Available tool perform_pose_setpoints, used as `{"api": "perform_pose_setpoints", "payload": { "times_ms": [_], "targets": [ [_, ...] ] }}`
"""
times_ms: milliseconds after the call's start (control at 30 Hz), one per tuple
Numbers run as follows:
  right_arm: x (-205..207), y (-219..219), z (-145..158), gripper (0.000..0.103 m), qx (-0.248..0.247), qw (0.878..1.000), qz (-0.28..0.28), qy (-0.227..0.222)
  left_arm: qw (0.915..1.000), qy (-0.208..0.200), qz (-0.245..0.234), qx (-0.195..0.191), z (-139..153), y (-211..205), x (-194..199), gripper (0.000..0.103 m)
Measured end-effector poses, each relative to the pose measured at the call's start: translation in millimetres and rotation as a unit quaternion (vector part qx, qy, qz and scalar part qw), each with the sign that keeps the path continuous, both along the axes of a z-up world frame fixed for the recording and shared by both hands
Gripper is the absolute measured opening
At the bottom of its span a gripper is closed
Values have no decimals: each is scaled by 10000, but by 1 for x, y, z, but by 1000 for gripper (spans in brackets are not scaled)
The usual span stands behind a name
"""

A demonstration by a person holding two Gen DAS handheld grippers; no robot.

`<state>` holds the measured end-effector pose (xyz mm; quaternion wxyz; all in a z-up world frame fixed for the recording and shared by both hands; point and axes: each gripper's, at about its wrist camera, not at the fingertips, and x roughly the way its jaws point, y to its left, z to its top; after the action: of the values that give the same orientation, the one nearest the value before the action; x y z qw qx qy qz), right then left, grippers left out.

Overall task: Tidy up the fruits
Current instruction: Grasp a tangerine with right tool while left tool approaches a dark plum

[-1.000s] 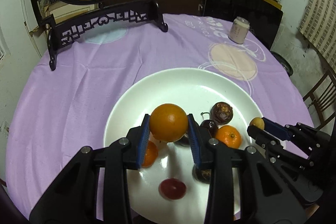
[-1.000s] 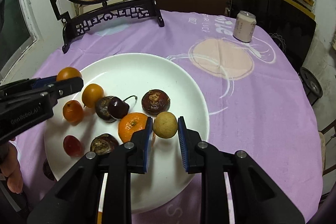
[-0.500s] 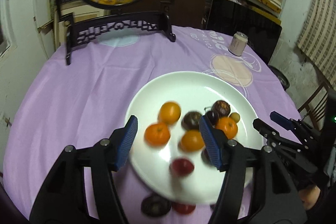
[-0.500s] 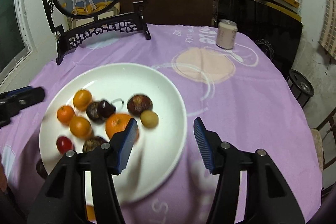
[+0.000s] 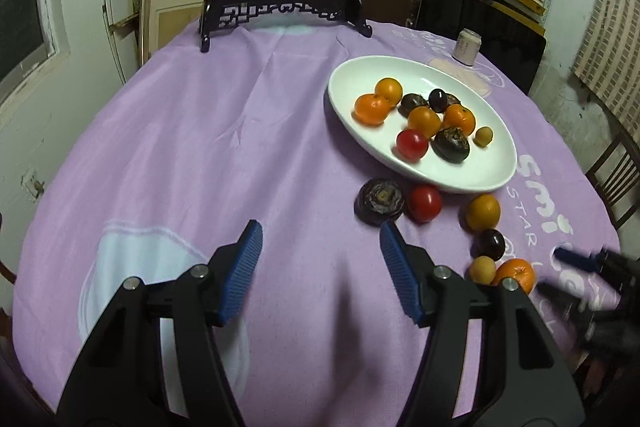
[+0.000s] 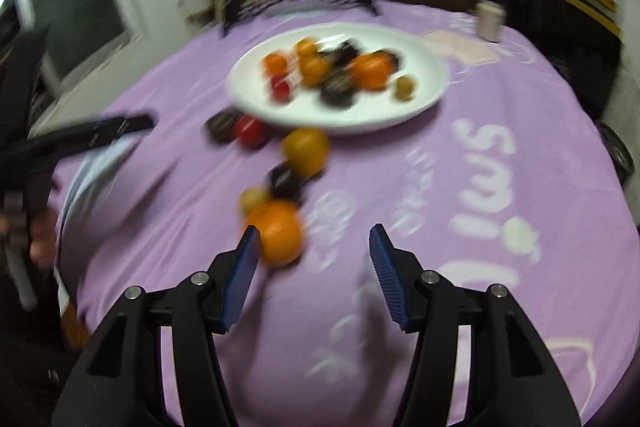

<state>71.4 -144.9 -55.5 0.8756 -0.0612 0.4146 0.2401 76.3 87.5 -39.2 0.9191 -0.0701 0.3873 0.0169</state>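
Both grippers have let go and pulled back from the plate point(image 5: 472, 183); my left gripper point(image 5: 320, 267) and right gripper point(image 6: 314, 267) hang with jaws spread, empty. Roughly six fruits, blurred, remain on the surface near the plate.

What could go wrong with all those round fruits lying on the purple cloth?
The loose fruits, like the yellow-orange one and the red one, might roll if bumped. The mandarin sits nearest the table's edge, so it could fall off. The white plate is already crowded, so new fruit may knock others around.

plate point(image 5: 496, 169) glossy white ceramic; tablecloth point(image 5: 200, 147) matt purple cloth | gripper pads point(image 5: 244, 271) ribbed blue
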Motion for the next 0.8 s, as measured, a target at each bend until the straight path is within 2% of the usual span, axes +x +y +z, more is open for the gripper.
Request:
{"api": "perform_pose_setpoints", "payload": {
  "times_ms": [200,800],
  "targets": [
    [1,18,-14,57,12,9996,164,238,10000,29,-87,26,-1,-6,-5,63],
    [11,24,-22,57,32,9993,189,333,9997,68,-228,96,1,-17,-6,63]
  ]
}}
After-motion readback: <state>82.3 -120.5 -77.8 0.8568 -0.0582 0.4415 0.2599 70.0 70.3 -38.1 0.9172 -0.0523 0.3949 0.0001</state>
